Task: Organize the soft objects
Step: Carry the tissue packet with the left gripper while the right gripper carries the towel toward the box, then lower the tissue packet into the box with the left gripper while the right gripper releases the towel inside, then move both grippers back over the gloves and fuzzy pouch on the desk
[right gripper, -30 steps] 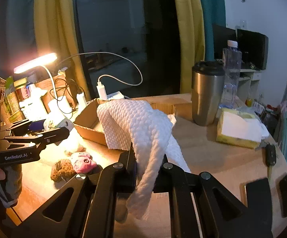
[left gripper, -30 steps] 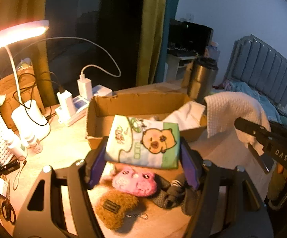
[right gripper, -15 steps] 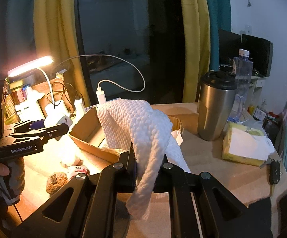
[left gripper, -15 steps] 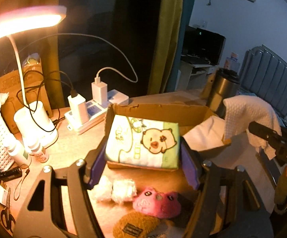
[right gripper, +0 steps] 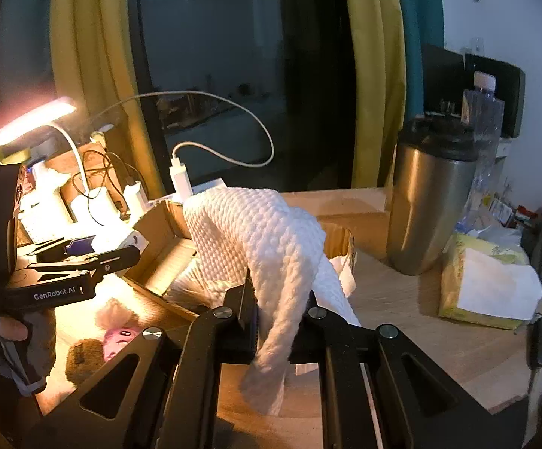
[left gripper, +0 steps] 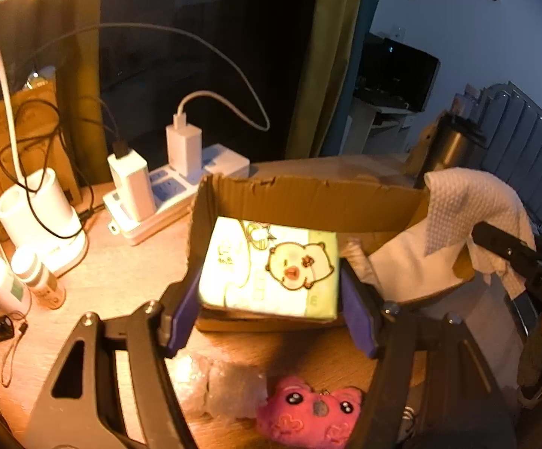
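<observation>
The tissue pack, a soft plastic-wrapped block printed with a cartoon animal, looks light and squashy, so it should give under pressure and is best taken across its two short sides, which is how the left tongs have it: the purple pads are spread to the full width of the pack and pressed against its left and right edges. The pack hangs over the near-left part of the open cardboard box, above or just inside the near wall; whether its underside touches the box floor cannot be told. The white waffle-weave cloth is limp and light, and will drape and trail however it is gripped, so a pinch on a bunched fold suits it better than an edge. The right tongs are nearly pressed together, pinching such a fold, with the cloth humped up over the fingers and a loose tail dangling below them toward the worktop. The cloth is held just at the right end of the box, where a paler sheet already lies inside. On the worktop in front of the box lie a pink plush toy, a crumpled clear wrap and a brown plush, judged yet to be put away.
</observation>
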Demonstrator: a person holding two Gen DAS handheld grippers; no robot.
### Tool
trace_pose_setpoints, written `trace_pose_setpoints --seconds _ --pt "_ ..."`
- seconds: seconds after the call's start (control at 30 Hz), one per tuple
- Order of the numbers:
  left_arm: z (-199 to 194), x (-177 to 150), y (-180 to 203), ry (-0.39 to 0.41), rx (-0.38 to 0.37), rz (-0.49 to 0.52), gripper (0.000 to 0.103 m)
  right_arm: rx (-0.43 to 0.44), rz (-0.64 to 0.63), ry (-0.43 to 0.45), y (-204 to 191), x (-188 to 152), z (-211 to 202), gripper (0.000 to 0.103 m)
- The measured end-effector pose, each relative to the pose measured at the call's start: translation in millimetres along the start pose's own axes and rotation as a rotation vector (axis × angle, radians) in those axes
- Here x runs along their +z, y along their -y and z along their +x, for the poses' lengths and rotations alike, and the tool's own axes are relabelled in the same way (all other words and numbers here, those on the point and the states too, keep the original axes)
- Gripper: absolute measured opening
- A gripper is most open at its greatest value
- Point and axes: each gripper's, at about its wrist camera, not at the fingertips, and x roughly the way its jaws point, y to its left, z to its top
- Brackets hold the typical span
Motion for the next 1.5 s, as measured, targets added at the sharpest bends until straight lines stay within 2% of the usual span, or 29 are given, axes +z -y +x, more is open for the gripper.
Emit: trace_pose_setpoints --seconds 0.27,0.4,0.5,0.57,0.67,0.77,1.5 --pt "22.2 -0.9 2.6 -0.042 0.035 -0.003 0.069 0.011 0.021 -0.039 9.2 -3.3 28.8 0.011" --pt "22.7 -1.2 3.4 -0.045 0.025 0.000 0.076 0.008 0.031 -0.053 11.2 -4.2 37.4 0.013" --pt "21.2 -1.1 2.5 -0.044 0.026 -0.001 0.076 0.002 0.038 -0.064 11.5 -4.9 42.0 0.028" --pt "17.8 -0.7 1.1 -0.040 0.025 -0.008 0.076 0.000 0.035 -0.072 10.4 -4.8 44.6 0.043" --pt "12.0 0.3 0.6 -0.031 0.025 -0.011 0.077 -0.004 0.029 -0.071 7.0 -4.7 44.2 0.051" --pt "6.2 -0.1 1.6 -0.026 0.026 -0.009 0.077 -0.008 0.028 -0.066 6.0 -4.2 39.6 0.054" --pt "-47.7 -15.0 3.9 0.022 0.015 -0.012 0.077 -0.072 0.051 -0.036 2.0 -15.5 -13.8 0.055"
